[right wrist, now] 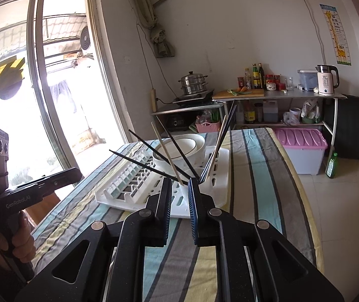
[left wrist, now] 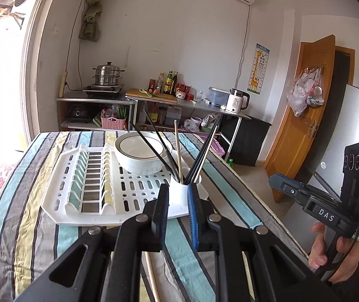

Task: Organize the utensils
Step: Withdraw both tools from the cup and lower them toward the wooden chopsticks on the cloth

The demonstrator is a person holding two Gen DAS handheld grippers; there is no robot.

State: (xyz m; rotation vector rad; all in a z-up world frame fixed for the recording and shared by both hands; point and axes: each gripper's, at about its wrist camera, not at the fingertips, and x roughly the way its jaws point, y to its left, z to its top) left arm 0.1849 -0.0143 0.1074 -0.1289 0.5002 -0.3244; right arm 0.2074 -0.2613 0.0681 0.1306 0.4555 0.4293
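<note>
Chopsticks are standing in the white holder, just beyond the left gripper. Both it and the right gripper are hanging slightly open, gripping nothing.

chopsticks: black and pale wooden, standing fanned out, tips down | white utensil cup: sitting upright at white drying rack's near-right corner

Chopsticks in holder, on rack.

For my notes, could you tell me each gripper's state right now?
Left gripper: open a little, holding nothing.
Right gripper: open a little, holding nothing.
</note>
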